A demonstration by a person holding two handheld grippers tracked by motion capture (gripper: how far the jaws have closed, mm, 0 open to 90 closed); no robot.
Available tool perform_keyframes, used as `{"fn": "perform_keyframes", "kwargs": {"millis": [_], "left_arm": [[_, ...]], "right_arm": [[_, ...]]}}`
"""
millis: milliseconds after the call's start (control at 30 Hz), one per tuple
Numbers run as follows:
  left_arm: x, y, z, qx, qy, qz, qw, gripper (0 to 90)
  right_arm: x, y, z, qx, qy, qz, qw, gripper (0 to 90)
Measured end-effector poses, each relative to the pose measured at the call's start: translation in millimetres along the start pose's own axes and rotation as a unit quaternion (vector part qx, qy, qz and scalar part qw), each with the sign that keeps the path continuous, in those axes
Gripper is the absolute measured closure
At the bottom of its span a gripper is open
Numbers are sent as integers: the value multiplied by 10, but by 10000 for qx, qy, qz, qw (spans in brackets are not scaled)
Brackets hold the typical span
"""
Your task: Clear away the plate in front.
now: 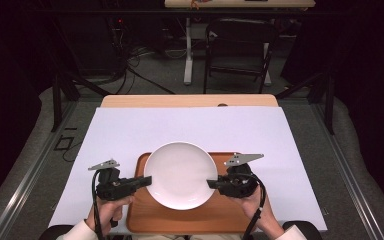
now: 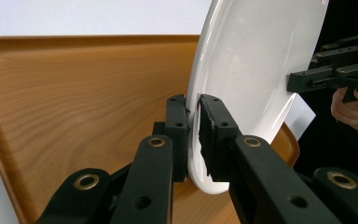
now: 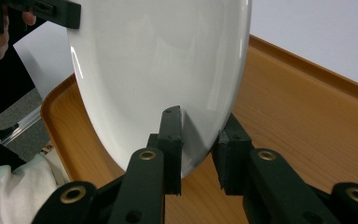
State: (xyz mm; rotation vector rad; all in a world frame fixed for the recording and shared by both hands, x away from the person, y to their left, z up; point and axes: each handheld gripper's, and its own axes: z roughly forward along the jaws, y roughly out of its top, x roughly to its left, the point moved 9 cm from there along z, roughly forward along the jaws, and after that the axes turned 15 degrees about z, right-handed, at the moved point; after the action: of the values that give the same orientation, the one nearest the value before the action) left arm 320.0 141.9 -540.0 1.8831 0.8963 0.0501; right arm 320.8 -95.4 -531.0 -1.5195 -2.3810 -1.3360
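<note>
high view: a white plate (image 1: 180, 174) sits over a wooden tray (image 1: 145, 220) on the white-covered table (image 1: 190, 125), pinched at opposite rims by the left gripper (image 1: 147, 180) and right gripper (image 1: 211, 183). both pairs of jaws are clenched on the plate's edge, one jaw above the rim and one below. gripping both sides likely keeps the plate level and balanced. whether it is resting on the tray or lifted, i cannot tell.

The high view looks forward and down from above the person's side, far enough to take in the whole table (image 1: 130, 125). Each gripper view sits close behind its own jaws, facing inward across the tray (image 2: 74, 93). All three share the plate (image 1: 180, 175).
</note>
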Motion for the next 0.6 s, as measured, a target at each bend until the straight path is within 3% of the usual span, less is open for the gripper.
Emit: {"fn": "perform_keyframes", "kwargs": {"millis": [600], "left_arm": [[36,-117,84,335,-24,-220,9992,812]], "right_arm": [[-35,-91,63,178,-100,64,9998,744]]}}
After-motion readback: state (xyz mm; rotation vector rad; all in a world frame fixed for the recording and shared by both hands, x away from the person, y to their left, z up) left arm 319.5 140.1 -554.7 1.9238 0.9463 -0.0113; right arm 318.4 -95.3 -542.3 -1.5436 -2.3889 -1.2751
